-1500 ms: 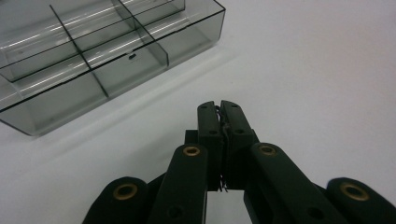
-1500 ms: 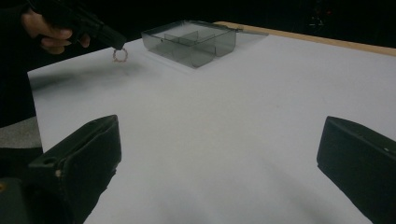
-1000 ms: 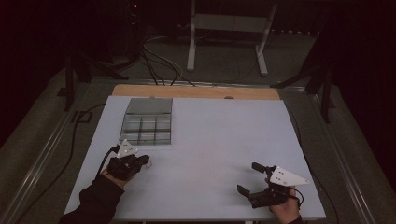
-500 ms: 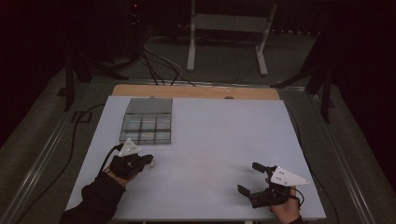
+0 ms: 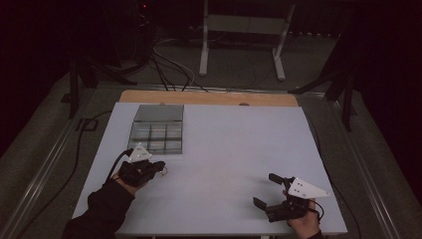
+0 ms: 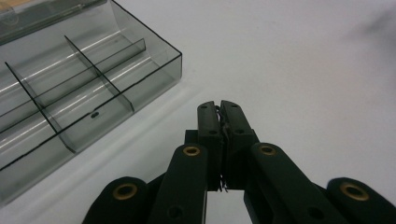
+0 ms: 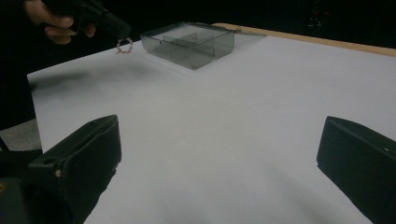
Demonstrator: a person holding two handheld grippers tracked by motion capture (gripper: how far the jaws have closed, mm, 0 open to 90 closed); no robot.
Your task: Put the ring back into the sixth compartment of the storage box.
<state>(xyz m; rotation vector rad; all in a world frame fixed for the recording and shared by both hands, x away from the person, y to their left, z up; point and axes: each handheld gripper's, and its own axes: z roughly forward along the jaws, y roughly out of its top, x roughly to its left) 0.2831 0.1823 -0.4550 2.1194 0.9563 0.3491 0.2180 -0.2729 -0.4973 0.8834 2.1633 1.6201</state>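
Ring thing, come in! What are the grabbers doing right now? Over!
Left gripper shut on small beaded ring, above the table beside the clear divided box. Right gripper open, empty. Nothing in the way.

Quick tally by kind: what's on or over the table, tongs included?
Clear compartment box: 1
Small ring, pinched in the left tongs: ring: 1
Tongs, the left plus the right tongs: 2
Total: 4

A white table (image 5: 224, 149) carries a clear compartment box (image 5: 157, 130) at the frame's upper left.
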